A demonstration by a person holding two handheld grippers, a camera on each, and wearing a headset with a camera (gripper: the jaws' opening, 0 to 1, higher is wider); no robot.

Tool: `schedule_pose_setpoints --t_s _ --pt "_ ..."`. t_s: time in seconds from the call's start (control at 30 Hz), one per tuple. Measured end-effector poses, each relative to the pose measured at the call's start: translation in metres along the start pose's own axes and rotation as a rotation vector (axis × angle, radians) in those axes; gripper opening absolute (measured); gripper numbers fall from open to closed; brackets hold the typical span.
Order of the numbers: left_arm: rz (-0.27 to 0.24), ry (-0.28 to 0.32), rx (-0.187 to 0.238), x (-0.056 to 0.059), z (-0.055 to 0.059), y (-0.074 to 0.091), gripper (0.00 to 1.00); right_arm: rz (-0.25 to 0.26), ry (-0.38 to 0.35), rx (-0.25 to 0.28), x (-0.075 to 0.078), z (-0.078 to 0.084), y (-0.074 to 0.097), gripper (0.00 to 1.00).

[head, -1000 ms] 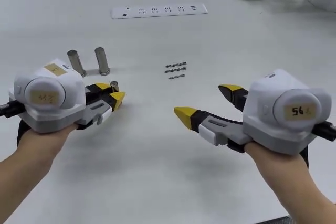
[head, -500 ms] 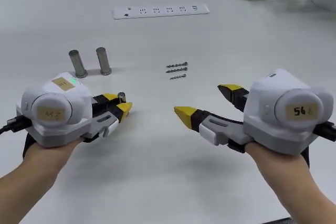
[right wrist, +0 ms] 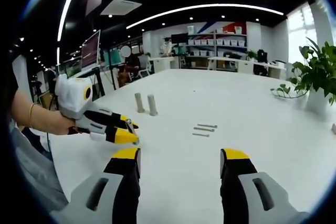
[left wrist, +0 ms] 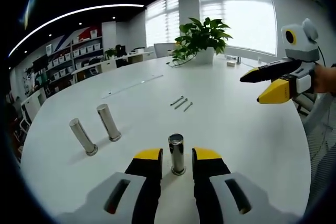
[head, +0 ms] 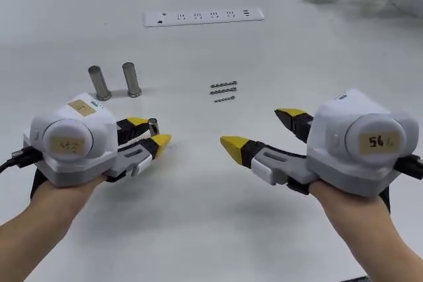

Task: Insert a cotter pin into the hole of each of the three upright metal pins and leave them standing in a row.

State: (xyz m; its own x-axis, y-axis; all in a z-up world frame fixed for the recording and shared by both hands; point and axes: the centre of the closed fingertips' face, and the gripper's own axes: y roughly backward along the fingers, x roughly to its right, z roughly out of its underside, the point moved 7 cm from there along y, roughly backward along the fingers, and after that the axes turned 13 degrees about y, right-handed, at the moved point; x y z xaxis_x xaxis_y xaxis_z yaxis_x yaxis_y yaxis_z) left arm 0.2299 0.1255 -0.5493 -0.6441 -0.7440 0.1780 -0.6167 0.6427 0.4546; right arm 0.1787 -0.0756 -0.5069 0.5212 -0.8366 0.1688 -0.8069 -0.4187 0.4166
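— While we're on the head view, where is the third metal pin point(head: 153, 125)?
— Upright between the tips of the left gripper point(head: 151, 131). The cotter pins point(head: 223, 91) lie forward of the right gripper point(head: 261, 129), slightly to its left, and nearer to it than to the left gripper.

— And the left gripper view?
— The third metal pin point(left wrist: 176, 153) stands straight up, with the jaws close on either side. I cannot tell whether they pinch it. The two other metal pins point(left wrist: 109, 122) stand ahead to the left.

— And the right gripper view?
— The jaws are wide apart with nothing between them. The cotter pins point(right wrist: 203, 128) lie ahead, side by side, their long axes crosswise to the jaws' reach. I judge that pinching across one calls for rolling the wrist.
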Motion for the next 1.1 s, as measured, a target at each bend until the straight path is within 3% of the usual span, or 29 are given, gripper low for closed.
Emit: schedule_pose_setpoints --t_s 0.27,0.43,0.57,0.63,0.7,0.77,0.9,0.97,1.1 --pt "-0.03 0.042 -0.013 0.0 -0.002 0.014 0.38 -0.024 -0.01 -0.028 0.008 -0.002 0.003 0.55" --pt "-0.05 0.085 0.004 0.002 0.0 0.028 0.47 -0.1 0.088 -0.047 0.018 -0.011 -0.001 0.51" --pt "-0.053 0.108 0.03 0.006 0.0 0.038 0.51 -0.166 0.119 -0.068 0.027 -0.021 -0.006 0.49" --pt "-0.102 0.019 0.019 0.005 -0.002 0.045 0.55 -0.198 0.15 -0.085 0.032 -0.026 -0.01 0.48" --pt "-0.111 0.039 0.037 0.009 -0.003 0.048 0.56 -0.239 0.173 -0.102 0.035 -0.03 -0.014 0.47" --pt "-0.111 0.116 0.068 0.011 -0.005 0.05 0.58 -0.262 0.169 -0.123 0.042 -0.031 -0.021 0.47" --pt "-0.104 0.121 0.119 0.012 -0.012 0.056 0.61 -0.355 0.178 -0.187 0.044 -0.033 -0.03 0.42" --pt "-0.111 0.117 0.139 0.012 -0.017 0.06 0.61 -0.337 0.192 -0.184 0.047 -0.036 -0.036 0.41" --pt "-0.103 0.14 0.19 0.014 -0.024 0.063 0.66 -0.371 0.254 -0.211 0.051 -0.038 -0.044 0.39"
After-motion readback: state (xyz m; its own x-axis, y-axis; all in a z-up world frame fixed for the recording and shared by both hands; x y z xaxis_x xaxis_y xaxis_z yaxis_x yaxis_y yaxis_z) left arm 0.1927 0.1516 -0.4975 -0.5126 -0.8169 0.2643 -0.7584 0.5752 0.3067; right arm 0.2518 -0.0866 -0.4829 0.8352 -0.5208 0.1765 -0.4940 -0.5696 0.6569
